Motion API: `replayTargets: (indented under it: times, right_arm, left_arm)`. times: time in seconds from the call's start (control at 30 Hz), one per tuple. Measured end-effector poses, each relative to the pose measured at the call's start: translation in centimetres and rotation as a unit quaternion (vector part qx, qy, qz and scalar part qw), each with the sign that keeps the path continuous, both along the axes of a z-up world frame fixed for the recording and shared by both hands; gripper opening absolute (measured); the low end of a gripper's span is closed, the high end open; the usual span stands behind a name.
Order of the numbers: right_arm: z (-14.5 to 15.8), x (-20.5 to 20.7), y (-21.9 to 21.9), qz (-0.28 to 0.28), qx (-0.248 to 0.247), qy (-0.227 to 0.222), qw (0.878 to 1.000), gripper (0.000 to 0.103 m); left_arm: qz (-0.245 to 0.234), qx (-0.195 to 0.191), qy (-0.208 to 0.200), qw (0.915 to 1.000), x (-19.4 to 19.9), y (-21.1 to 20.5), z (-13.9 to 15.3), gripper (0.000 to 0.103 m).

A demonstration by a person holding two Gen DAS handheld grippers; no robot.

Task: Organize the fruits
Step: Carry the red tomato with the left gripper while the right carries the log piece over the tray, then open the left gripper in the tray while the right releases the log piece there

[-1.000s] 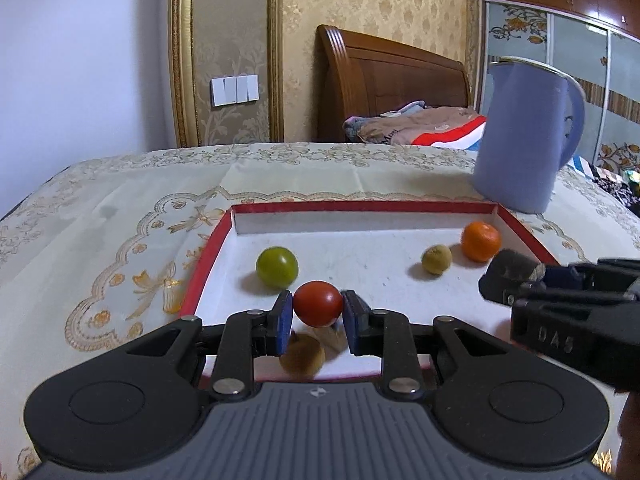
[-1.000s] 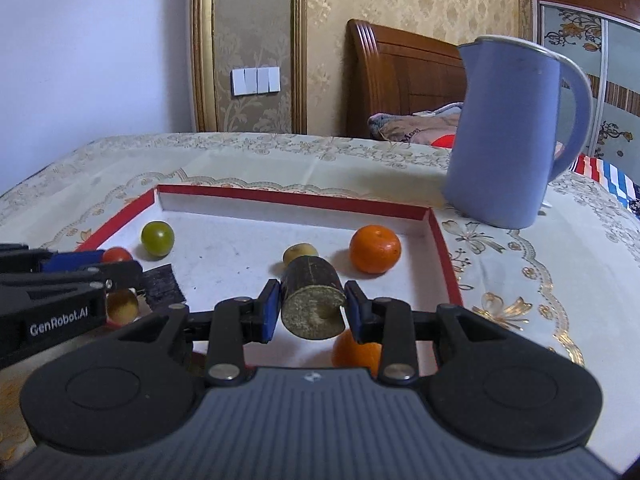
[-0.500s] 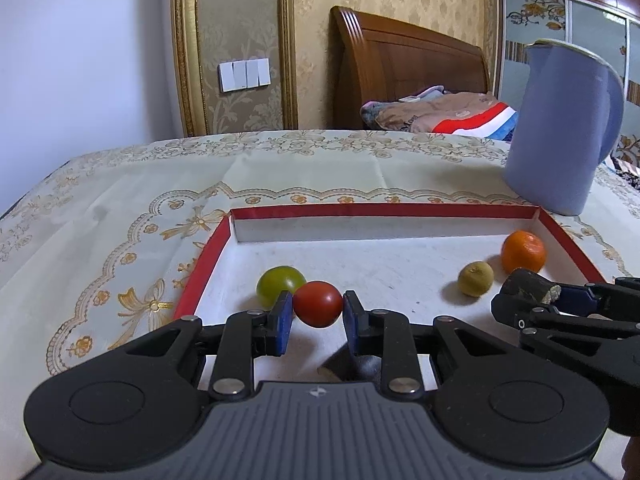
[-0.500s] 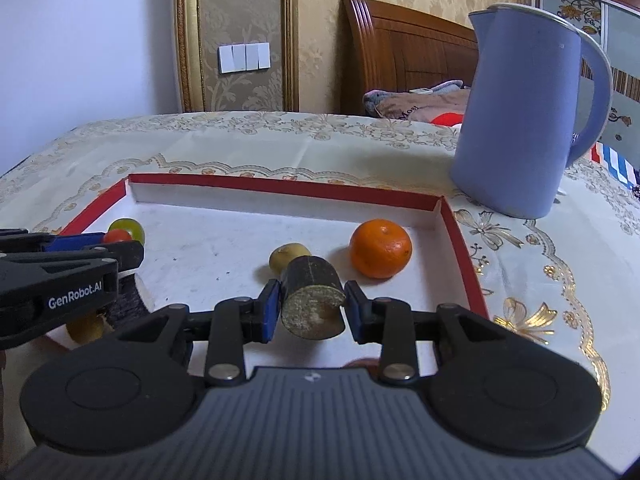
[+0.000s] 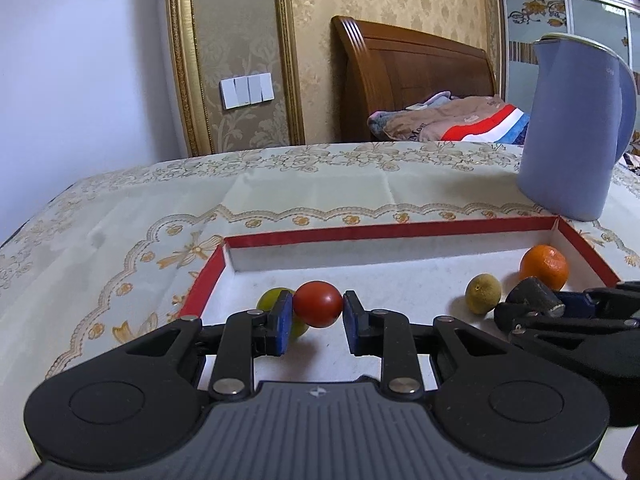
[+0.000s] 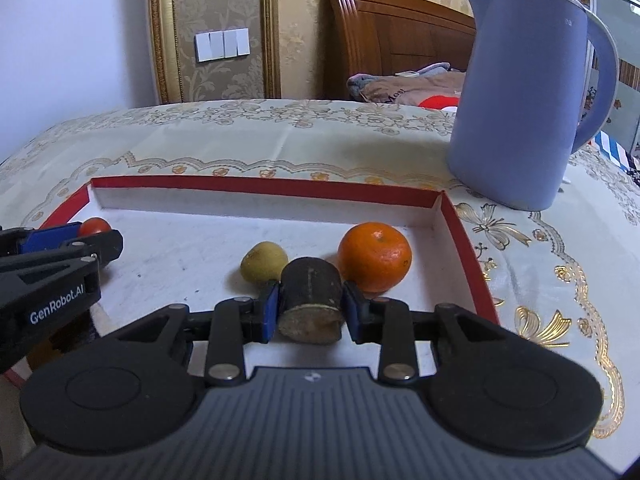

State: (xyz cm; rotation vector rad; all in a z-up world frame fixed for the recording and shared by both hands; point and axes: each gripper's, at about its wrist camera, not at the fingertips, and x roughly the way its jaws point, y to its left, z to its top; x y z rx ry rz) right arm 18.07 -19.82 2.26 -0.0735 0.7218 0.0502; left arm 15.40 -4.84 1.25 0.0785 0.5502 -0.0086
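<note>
The left tool [image 5: 316, 312] grips a tomato [image 5: 318, 303], half hiding a green fruit [image 5: 276, 300]; the right tool [image 6: 310, 308] clamps a dark stub [image 6: 311, 300] of unclear kind.

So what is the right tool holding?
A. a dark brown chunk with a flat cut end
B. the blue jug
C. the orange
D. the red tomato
A: the right tool is shut on the dark brown chunk, in front of the orange.
</note>
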Motion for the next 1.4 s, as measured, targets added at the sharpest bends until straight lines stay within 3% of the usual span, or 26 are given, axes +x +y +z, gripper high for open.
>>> replayTargets:
  times: [0.27, 0.53, 0.63, 0.9, 0.93, 1.0, 1.03, 1.1, 1.27, 1.4]
  right_arm:
    - [0.0, 0.0, -0.3, -0.004, 0.008, -0.002, 1.0, 0.031]
    - [0.4, -0.6, -0.4, -0.009, 0.006, -0.017, 1.0, 0.031]
    - [0.3, -0.5, -0.3, -0.007, 0.008, -0.011, 1.0, 0.032]
    - [0.0, -0.4, -0.3, -0.004, 0.012, -0.008, 1.0, 0.031]
    - [0.0, -0.4, -0.3, -0.005, 0.012, -0.008, 1.0, 0.031]
    - [0.0, -0.4, -0.2, -0.004, 0.009, -0.009, 1.0, 0.033]
    - [0.0, -0.5, -0.2, -0.004, 0.01, -0.01, 1.0, 0.033]
    - [0.1, -0.7, -0.2, -0.004, 0.01, -0.014, 1.0, 0.039]
    - [0.2, -0.8, -0.2, -0.007, 0.008, -0.018, 1.0, 0.041]
    - [0.4, -0.9, -0.5, -0.017, 0.011, -0.024, 1.0, 0.056]
  left_arm:
    - [-0.01, 0.012, -0.004, 0.9999, 0.3, -0.8, -0.1, 0.026]
    - [-0.045, -0.057, 0.018, 0.9972, -0.2, -0.1, 0.5, 0.026]
    - [-0.036, -0.03, 0.01, 0.9988, -0.3, -0.6, 0.4, 0.026]
    - [-0.022, -0.02, 0.006, 0.9995, -0.1, -0.4, 0.4, 0.027]
    - [-0.022, -0.021, 0.006, 0.9995, -0.1, -0.4, 0.4, 0.03]
    - [-0.018, -0.025, 0.005, 0.9995, -0.1, -0.3, 0.4, 0.053]
    - [-0.015, -0.033, 0.004, 0.9993, -0.1, -0.1, 0.3, 0.074]
    - [-0.007, -0.044, 0.001, 0.999, -0.2, 0.4, 0.3, 0.077]
    - [-0.004, -0.033, 0.001, 0.9995, -0.2, 0.4, 0.3, 0.077]
    - [-0.004, -0.024, 0.0, 0.9997, -0.3, 0.2, 0.2, 0.077]
